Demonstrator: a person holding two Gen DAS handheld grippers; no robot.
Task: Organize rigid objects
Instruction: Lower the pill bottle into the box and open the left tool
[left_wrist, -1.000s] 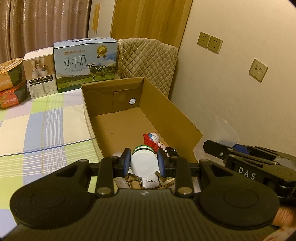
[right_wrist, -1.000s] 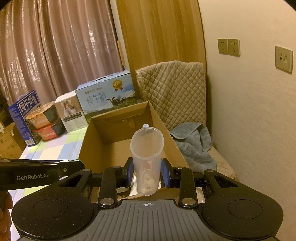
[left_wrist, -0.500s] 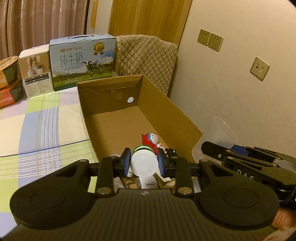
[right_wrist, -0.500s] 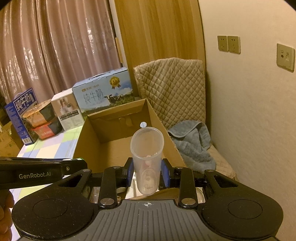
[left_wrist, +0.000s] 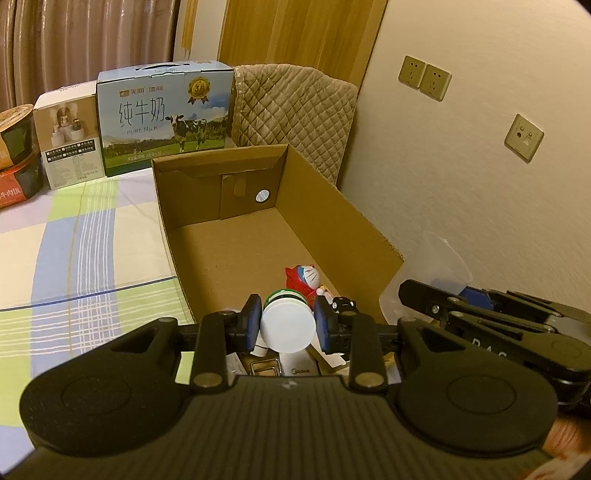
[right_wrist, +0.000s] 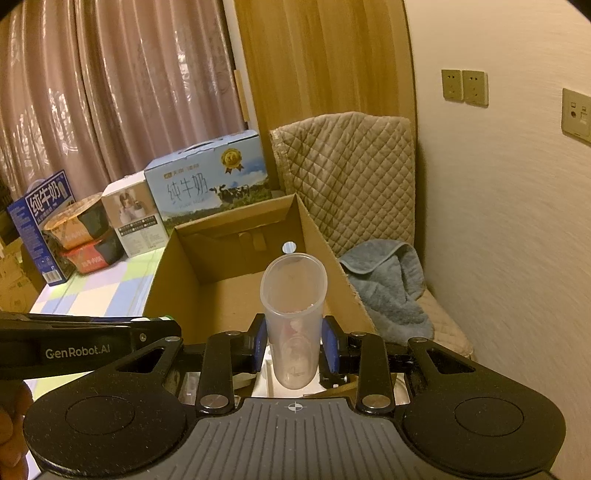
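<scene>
At the centre of the left wrist view, the left gripper (left_wrist: 288, 326) is clamped on a white-capped jar (left_wrist: 288, 325) above the near end of the open cardboard box (left_wrist: 343, 221), where a red and blue figurine (left_wrist: 303, 278) lies. At lower centre of the right wrist view, the right gripper (right_wrist: 293, 350) pinches a clear plastic cup (right_wrist: 293, 321), mouth tilted away, over the same box.

clutter (left_wrist: 291, 363) at cardboard box (left_wrist: 347, 221) near end hidden behind left gripper (left_wrist: 287, 324); red toy (left_wrist: 301, 278) partly covered
</scene>
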